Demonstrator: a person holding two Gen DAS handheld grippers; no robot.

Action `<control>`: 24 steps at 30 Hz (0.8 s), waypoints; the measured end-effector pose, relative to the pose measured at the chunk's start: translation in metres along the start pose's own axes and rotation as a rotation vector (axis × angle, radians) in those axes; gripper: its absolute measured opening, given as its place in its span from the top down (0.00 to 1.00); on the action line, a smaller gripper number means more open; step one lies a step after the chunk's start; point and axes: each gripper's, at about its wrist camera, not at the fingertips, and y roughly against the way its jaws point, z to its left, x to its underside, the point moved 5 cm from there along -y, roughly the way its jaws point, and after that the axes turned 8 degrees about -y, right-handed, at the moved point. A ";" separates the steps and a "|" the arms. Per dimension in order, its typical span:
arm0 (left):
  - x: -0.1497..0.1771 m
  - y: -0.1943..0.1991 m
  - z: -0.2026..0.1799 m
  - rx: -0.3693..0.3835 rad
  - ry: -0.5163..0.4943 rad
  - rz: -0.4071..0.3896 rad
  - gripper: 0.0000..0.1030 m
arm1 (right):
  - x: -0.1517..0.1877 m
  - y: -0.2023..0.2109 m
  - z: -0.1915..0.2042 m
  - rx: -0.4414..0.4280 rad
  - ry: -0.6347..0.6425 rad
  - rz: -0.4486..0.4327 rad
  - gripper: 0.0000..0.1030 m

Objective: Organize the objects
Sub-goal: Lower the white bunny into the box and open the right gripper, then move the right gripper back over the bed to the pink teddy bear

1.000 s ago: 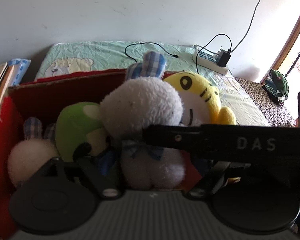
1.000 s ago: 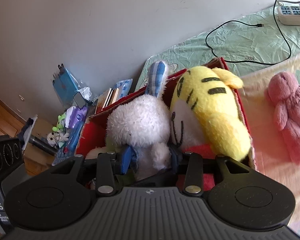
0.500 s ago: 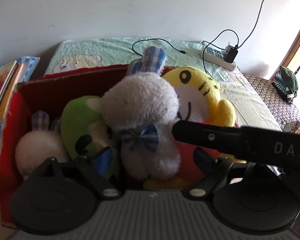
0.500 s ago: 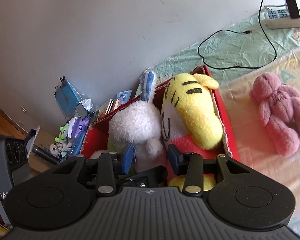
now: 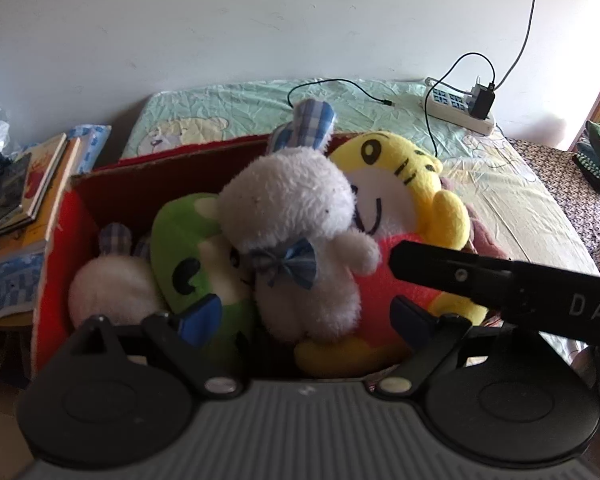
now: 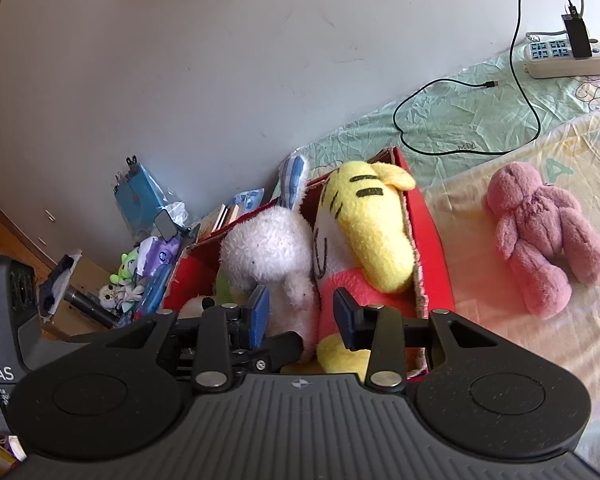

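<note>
The red box (image 5: 56, 240) stands on the bed, packed with soft toys: a white plush rabbit (image 5: 296, 216) with a blue check bow at centre, a yellow tiger plush (image 5: 404, 200) pressed against it on one side, a green plush (image 5: 184, 240) on the other, and a smaller white plush (image 5: 108, 292) in the corner. A pink plush bear (image 6: 540, 236) lies on the bedsheet (image 6: 500, 280), outside the box and well apart from it; in the inspector's judgement this is the item left to put away.

The left gripper (image 5: 306, 312) hangs over the near edge of the box, jaws apart, nothing between them; the right gripper (image 6: 300, 312) sits just above the rabbit and tiger, jaws likewise apart and empty.

Handling assessment: the bear looks light, soft and fully compressible; not fragile; pile gives good friction, so slipping is unlikely. Limbs would flop and could snag the box wall; the torso is the recommended hold, with a firm squeeze. The box is nearly full; the bear will probably need pressing in between neighbours.
</note>
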 end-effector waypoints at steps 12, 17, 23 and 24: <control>-0.019 0.016 -0.016 -0.121 0.025 -0.015 0.12 | -0.018 0.020 -0.014 -0.079 -0.008 0.015 0.61; -0.028 0.021 -0.030 -0.142 0.032 -0.030 0.13 | -0.029 0.031 -0.025 -0.105 -0.019 0.019 0.61; -0.041 0.023 -0.053 -0.161 0.027 -0.042 0.15 | -0.041 0.043 -0.042 -0.127 -0.035 0.017 0.61; -0.042 0.022 -0.056 -0.161 0.027 -0.042 0.15 | -0.043 0.044 -0.045 -0.129 -0.039 0.017 0.61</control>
